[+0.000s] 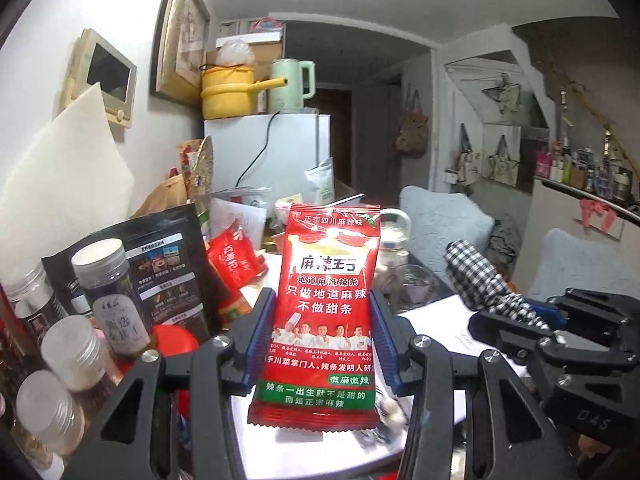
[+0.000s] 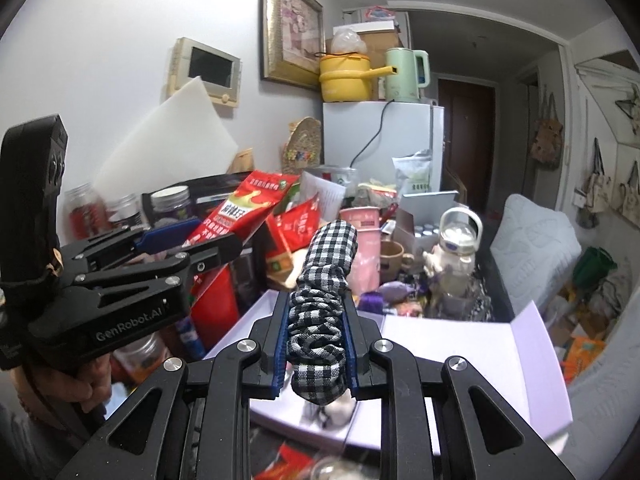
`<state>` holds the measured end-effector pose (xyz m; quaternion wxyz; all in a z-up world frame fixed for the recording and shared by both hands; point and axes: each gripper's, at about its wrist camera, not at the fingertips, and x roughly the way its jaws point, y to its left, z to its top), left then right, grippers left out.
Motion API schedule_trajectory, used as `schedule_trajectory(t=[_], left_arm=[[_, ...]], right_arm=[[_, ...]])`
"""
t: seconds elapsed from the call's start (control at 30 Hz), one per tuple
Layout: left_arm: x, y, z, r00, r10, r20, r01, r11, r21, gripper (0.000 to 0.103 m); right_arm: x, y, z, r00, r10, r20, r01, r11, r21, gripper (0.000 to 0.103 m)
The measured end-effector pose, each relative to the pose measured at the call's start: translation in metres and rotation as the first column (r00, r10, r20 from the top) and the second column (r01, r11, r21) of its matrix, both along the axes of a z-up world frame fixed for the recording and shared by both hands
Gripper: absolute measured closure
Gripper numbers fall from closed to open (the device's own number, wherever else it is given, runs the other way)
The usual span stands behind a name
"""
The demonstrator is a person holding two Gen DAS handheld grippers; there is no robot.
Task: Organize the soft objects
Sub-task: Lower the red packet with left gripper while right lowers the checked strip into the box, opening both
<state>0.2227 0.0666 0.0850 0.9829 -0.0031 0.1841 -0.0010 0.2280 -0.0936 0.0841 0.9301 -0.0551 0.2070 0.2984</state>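
our left tool (image 1: 322, 344) gripped a red snack packet (image 1: 326, 308) between its blue pads (image 1: 256, 336), the packet upright and lifted above the white surface (image 1: 432, 320). our right tool (image 2: 316, 344) was clamped tight on a black-and-white checked cloth (image 2: 320, 312), bunched between the pads with its free end standing up past the fingertips. in the right wrist view we saw the left tool (image 2: 188, 240) off to the left, its packet (image 2: 236, 208) tilted, and a hand (image 2: 86, 376) on its grip. just below the checked cloth lay an open white box (image 2: 460, 344). beside the left tool stood a row of clear jars with silver lids (image 1: 72, 352) and a black pouch (image 1: 160, 264). farther off we made out a pink cup (image 2: 362, 240), a brown mug (image 2: 394, 256) and a white bottle with a loop handle (image 2: 460, 240) among the clutter. behind them stood a white fridge (image 2: 384, 140) carrying a yellow pot (image 2: 348, 80) and a green kettle (image 2: 404, 76), and a framed picture (image 2: 292, 28) hung on the wall.
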Motion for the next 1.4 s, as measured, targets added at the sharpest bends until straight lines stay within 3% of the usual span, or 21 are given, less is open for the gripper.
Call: schedule_trajectory(t=[0.27, 0.57, 0.93, 1.33, 1.4], left_arm=[[0.047, 0.007, -0.029, 0.995, 0.051, -0.091, -0.047, 0.998, 0.044, 0.057], [0.083, 0.02, -0.065, 0.972, 0.102, -0.211, -0.092, 0.994, 0.054, 0.057], [0.119, 0.015, -0.121, 0.917, 0.098, -0.386, -0.077, 0.995, 0.069, 0.057], [0.138, 0.013, -0.158, 0.863, 0.117, -0.491, -0.083, 0.992, 0.09, 0.057], [0.138, 0.014, -0.16, 0.863, 0.115, -0.491, -0.084, 0.993, 0.086, 0.057]], right_arm=[[0.053, 0.019, -0.017, 0.999, 0.004, -0.038, -0.005, 1.0, -0.014, 0.081], [0.102, 0.026, -0.045, 0.992, 0.012, -0.128, -0.013, 1.0, -0.01, 0.081], [0.13, 0.032, -0.088, 0.968, -0.004, -0.251, -0.018, 0.996, -0.084, 0.081], [0.148, 0.044, -0.124, 0.93, 0.029, -0.366, -0.063, 0.995, -0.08, 0.081], [0.15, 0.048, -0.13, 0.924, 0.028, -0.381, -0.067, 0.994, -0.089, 0.081]])
